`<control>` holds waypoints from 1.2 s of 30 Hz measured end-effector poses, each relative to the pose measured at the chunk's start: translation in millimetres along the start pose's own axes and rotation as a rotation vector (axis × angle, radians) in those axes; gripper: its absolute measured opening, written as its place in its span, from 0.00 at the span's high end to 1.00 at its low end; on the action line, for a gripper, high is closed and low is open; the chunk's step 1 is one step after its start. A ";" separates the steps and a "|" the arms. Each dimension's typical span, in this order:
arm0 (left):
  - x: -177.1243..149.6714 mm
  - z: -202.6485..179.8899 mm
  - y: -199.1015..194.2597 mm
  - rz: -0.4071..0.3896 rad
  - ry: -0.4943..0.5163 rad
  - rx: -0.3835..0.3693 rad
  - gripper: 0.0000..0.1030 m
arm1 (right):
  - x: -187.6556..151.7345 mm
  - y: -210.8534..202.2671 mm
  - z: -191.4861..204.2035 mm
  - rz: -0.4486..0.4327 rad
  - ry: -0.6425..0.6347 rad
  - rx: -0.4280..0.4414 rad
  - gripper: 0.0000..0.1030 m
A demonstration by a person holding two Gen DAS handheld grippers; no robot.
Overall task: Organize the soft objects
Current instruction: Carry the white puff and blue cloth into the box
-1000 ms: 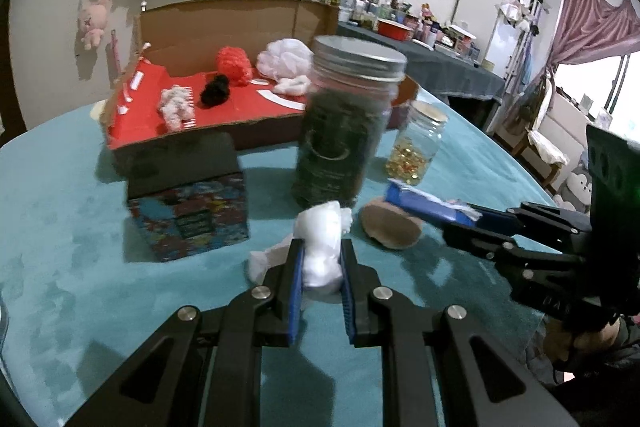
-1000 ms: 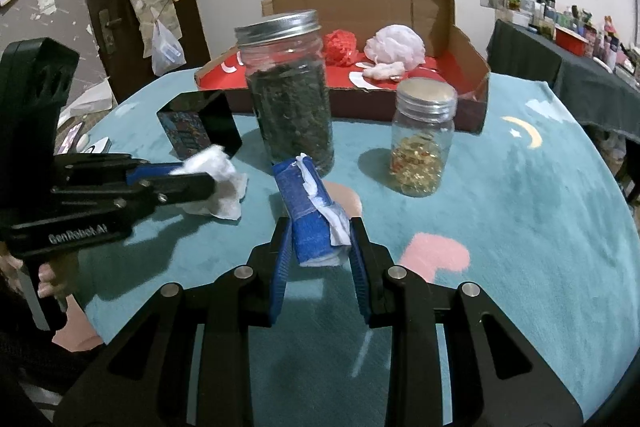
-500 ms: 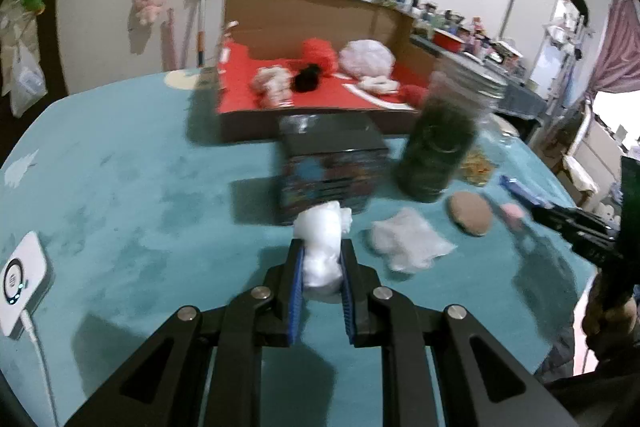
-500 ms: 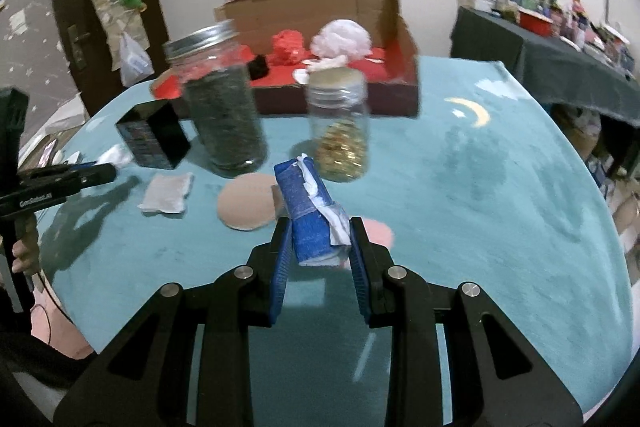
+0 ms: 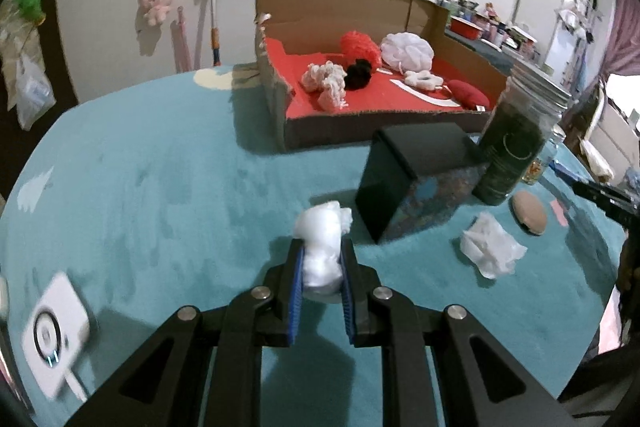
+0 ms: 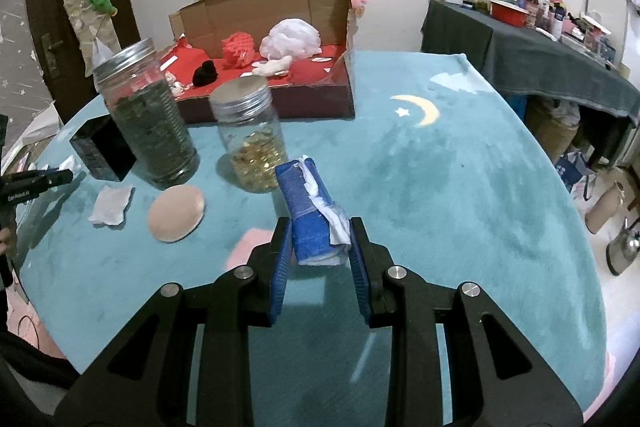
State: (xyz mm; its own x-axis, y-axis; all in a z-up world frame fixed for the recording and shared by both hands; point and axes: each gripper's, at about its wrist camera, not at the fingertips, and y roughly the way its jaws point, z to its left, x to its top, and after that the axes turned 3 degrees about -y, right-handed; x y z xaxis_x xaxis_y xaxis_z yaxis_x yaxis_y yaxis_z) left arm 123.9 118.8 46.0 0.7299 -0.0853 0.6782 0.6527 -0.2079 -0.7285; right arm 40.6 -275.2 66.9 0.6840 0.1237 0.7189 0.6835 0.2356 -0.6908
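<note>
My left gripper (image 5: 320,255) is shut on a white soft wad (image 5: 323,243), held above the teal cloth left of a dark box (image 5: 412,179). My right gripper (image 6: 320,235) is shut on a blue tissue pack (image 6: 308,211) with white tissue sticking out, near the small jar (image 6: 252,143). A cardboard box with a red floor (image 5: 376,95) (image 6: 272,75) stands at the far side and holds red, white and black soft things. A loose white tissue (image 5: 490,251) (image 6: 110,205) and a tan round pad (image 5: 528,213) (image 6: 176,213) lie on the cloth.
A tall jar of dark leaves (image 5: 516,143) (image 6: 148,119) and the small jar of yellow bits stand between the grippers and the cardboard box. A white device with a cable (image 5: 54,339) lies at the left edge. A dark-clothed side table (image 6: 532,55) stands right.
Both grippers have swung apart with their loads: the left one leftward past the dark box, the right one rightward past the small jar. Both grips are unchanged.
</note>
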 end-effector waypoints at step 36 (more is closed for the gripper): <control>124.6 -31.2 44.4 0.046 0.291 -0.130 0.83 | 124.9 48.2 -11.3 0.004 -0.211 0.165 0.74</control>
State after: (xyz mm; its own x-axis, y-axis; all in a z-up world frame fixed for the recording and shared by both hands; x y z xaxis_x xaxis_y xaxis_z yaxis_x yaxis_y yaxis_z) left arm 237.5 68.6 101.1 0.6570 -0.3690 0.6574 0.5753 -0.3180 -0.7536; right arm 161.9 -259.4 122.6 0.6063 0.3190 0.7285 0.6187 0.3864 -0.6841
